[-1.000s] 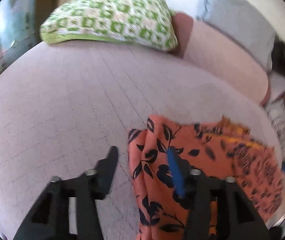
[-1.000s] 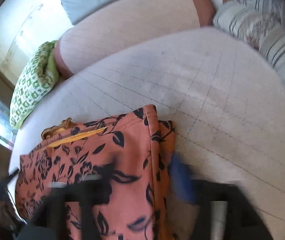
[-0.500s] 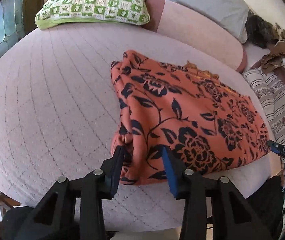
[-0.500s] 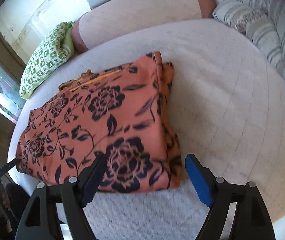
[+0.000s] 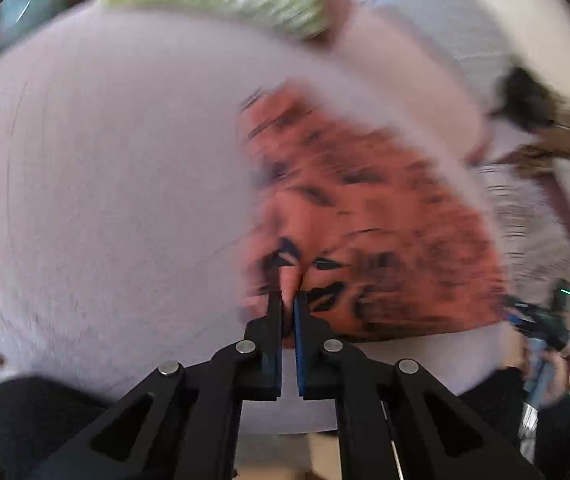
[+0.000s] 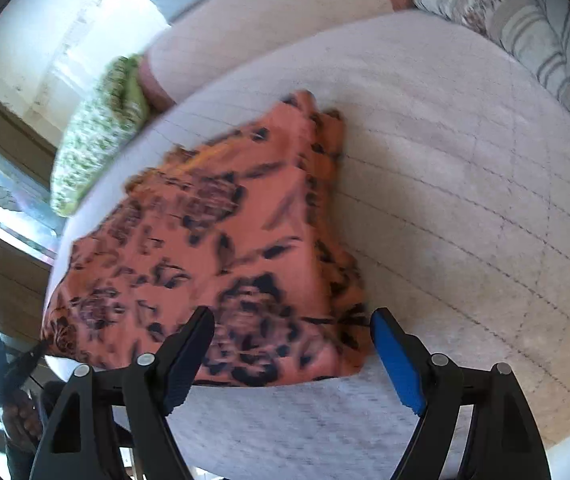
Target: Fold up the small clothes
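Observation:
An orange garment with a black flower print [image 6: 221, 248] lies folded on the pale quilted bed [image 6: 465, 208]. In the left wrist view the garment [image 5: 365, 216] is blurred by motion. My left gripper [image 5: 288, 300] is shut on a pinch of its near left edge. My right gripper [image 6: 291, 320] is open, its jaws standing on either side of the garment's near right corner, just above the cloth. The other gripper shows small at the far left of the right wrist view [image 6: 9, 364].
A green patterned pillow [image 6: 97, 136] lies at the head of the bed beside a pink bolster [image 6: 269, 28]. Striped cushions [image 6: 525, 28] lie along the right side. The near bed edge [image 6: 285, 440] runs under my right gripper.
My left gripper has closed on the garment's near left edge and is moving fast, blurring its view. My right gripper has stayed open and shifted little over the near right corner.

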`<state>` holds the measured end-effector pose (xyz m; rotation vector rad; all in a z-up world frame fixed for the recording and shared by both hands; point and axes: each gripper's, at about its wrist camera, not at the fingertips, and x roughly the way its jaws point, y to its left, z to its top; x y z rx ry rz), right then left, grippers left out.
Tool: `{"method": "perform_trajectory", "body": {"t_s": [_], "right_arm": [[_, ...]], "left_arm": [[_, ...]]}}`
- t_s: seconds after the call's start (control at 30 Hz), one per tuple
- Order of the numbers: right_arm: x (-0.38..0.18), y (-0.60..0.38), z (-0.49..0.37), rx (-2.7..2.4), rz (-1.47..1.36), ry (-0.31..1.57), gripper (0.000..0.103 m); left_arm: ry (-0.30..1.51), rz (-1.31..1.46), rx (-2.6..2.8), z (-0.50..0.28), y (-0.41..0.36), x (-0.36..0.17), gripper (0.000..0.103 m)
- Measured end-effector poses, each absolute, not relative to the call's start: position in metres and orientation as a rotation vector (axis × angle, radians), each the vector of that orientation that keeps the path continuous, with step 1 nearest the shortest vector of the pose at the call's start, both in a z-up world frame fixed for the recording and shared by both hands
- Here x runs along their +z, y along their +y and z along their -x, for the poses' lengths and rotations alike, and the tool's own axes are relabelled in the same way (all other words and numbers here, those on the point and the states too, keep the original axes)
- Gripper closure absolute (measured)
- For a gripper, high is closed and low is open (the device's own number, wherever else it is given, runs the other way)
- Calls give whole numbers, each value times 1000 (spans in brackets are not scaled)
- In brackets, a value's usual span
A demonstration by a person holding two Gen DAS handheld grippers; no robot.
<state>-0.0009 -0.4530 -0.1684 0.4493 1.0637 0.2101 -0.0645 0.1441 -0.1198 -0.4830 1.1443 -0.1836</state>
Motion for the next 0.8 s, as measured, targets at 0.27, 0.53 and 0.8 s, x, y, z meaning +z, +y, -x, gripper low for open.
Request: {"method": "perform_trajectory", "body": {"t_s": [0.27, 0.53, 0.8], "right_arm": [[-147, -448, 6, 288, -419, 1000, 20], [-165, -436, -14, 297, -357, 1120, 93], [-177, -466, -3, 266, -508, 1143, 86]], "left_arm": [[1105, 446, -215, 62, 138, -115, 96], [1107, 471, -220, 63, 145, -117, 94], [1122, 371, -198, 58, 131, -106, 94]]}}
